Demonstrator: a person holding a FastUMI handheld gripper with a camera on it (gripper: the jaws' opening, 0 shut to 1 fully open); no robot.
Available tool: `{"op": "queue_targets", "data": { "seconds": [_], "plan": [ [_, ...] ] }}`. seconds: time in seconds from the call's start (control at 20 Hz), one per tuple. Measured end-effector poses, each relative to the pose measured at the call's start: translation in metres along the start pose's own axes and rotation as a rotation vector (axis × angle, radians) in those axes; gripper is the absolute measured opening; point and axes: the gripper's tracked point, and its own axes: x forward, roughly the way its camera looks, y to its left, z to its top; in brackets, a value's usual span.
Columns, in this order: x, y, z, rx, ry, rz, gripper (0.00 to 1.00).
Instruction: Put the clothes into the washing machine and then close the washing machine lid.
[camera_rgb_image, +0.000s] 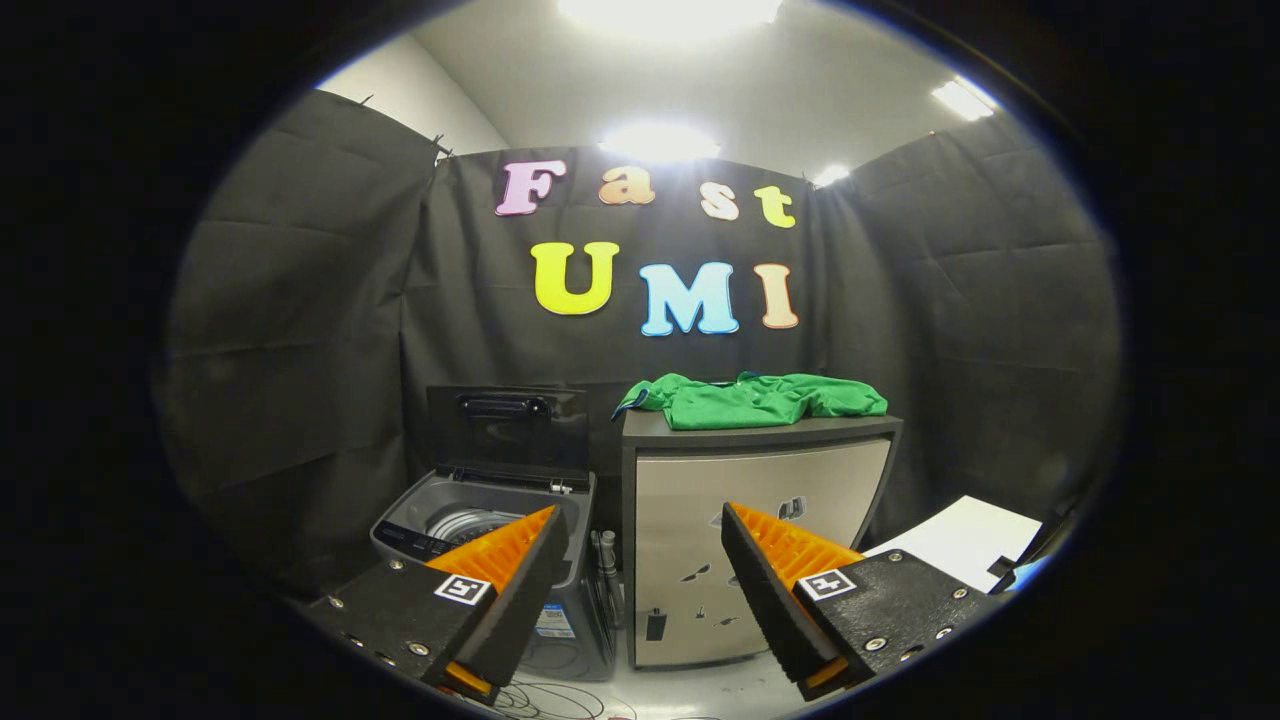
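Nearest the lens, the gripper (640, 590) holds its two fingers spread wide apart with nothing between them; each finger carries a small square black-and-white marker tag on its upper face (a coded pattern, not readable writing). Thin cables (545, 700) lie coiled on the pale floor just below the left finger.

Beyond the left finger stands the washing machine (490, 560), a grey top-loader with its lid (507, 425) raised upright against the black cloth wall, the handle on the lid facing forward. Its metal drum shows inside the open mouth, and a dark control strip runs along the front rim. A sticker sits low on the machine's front, too small to read.

Just beside the machine, beyond the gap between the fingers, is a small cabinet (760, 540) with a silvery door and dark top; several small dark marks dot the door, none legible. The green clothes (755, 398) lie bunched on the cabinet's top, well apart from the fingers. A white sheet (960, 540) lies beyond the right finger.
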Motion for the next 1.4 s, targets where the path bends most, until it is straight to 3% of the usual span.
{"op": "queue_targets", "data": {
  "seconds": [0.35, 0.65, 1.0, 1.4],
  "plan": [
    [-0.003, 0.0, 0.002, -0.025, -0.003, 0.0, 0.96],
    [0.003, -0.008, 0.017, -0.017, 0.005, -0.054, 0.96],
    [0.074, -0.035, 0.081, -0.035, -0.042, -0.097, 0.96],
    [0.167, -0.079, 0.11, -0.034, -0.017, -0.131, 0.96]
  ]
}}
